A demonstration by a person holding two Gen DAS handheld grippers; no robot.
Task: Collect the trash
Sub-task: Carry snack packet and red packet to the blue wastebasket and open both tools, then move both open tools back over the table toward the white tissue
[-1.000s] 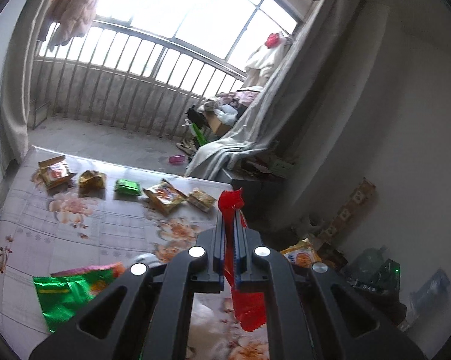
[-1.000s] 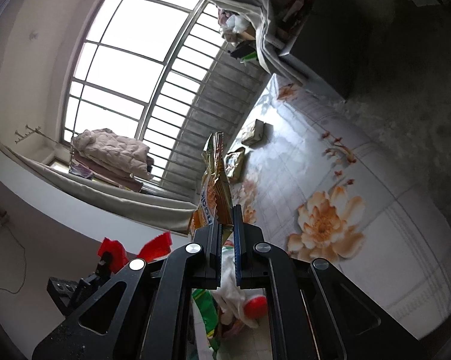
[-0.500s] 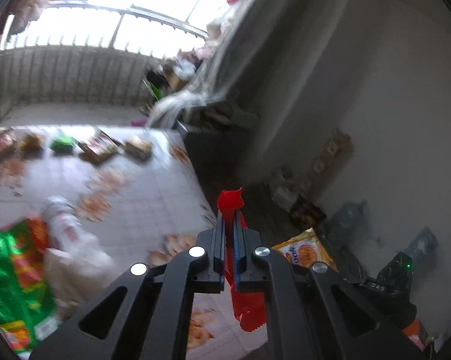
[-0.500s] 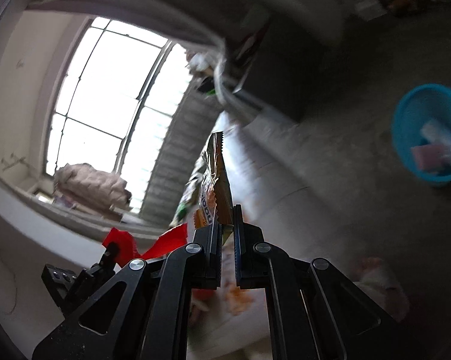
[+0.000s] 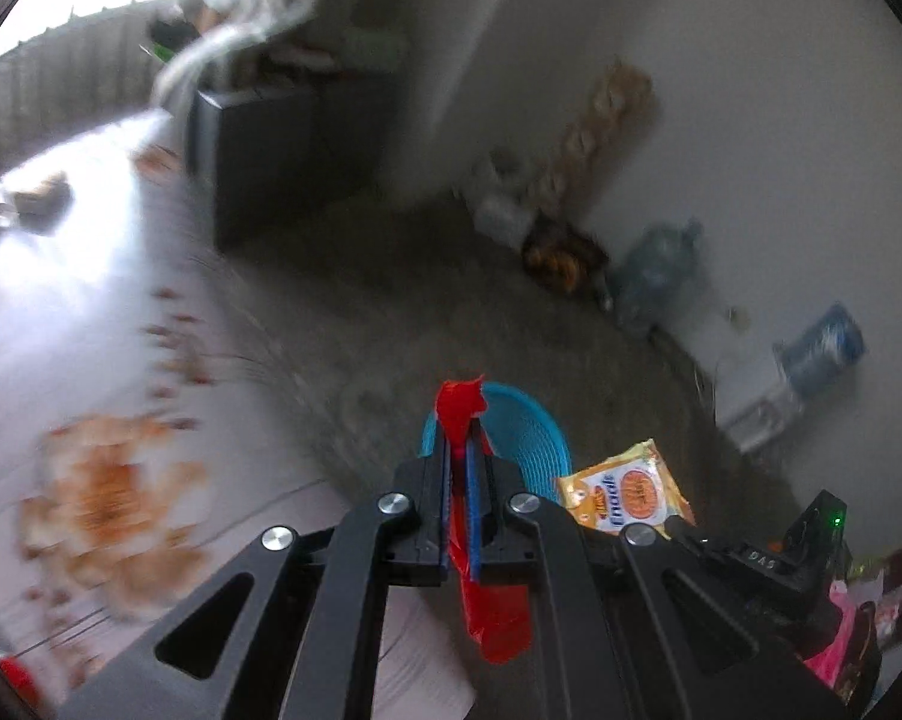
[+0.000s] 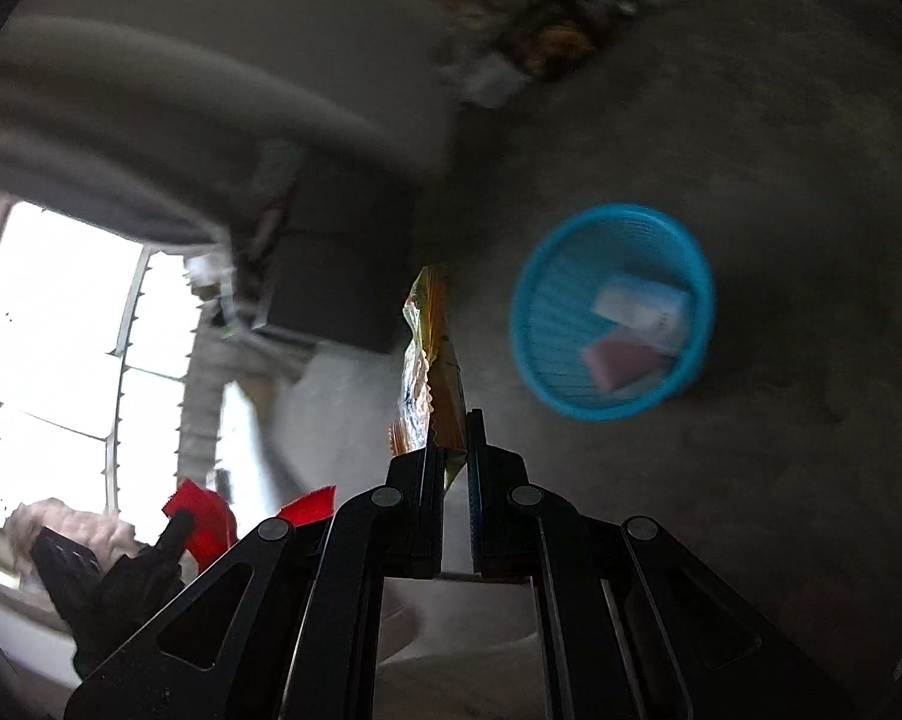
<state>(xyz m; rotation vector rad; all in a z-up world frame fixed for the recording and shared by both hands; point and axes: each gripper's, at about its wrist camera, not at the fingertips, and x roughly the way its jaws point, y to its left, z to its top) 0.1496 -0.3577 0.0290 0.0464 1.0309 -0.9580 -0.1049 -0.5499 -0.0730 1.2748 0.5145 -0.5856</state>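
You have swung both claws off the worktop: the blue basket (image 5: 535, 438) now sits just beyond your left claw (image 5: 463, 468), clenched on the red wrapper (image 5: 460, 414), and ahead-right of your right claw (image 6: 451, 450), gripping the orange packet (image 6: 435, 354).

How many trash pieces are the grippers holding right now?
2. A red wrapper is pinched in the left gripper; an orange snack packet is in the right gripper. Both are beside the blue basket, which already holds blurred pieces.
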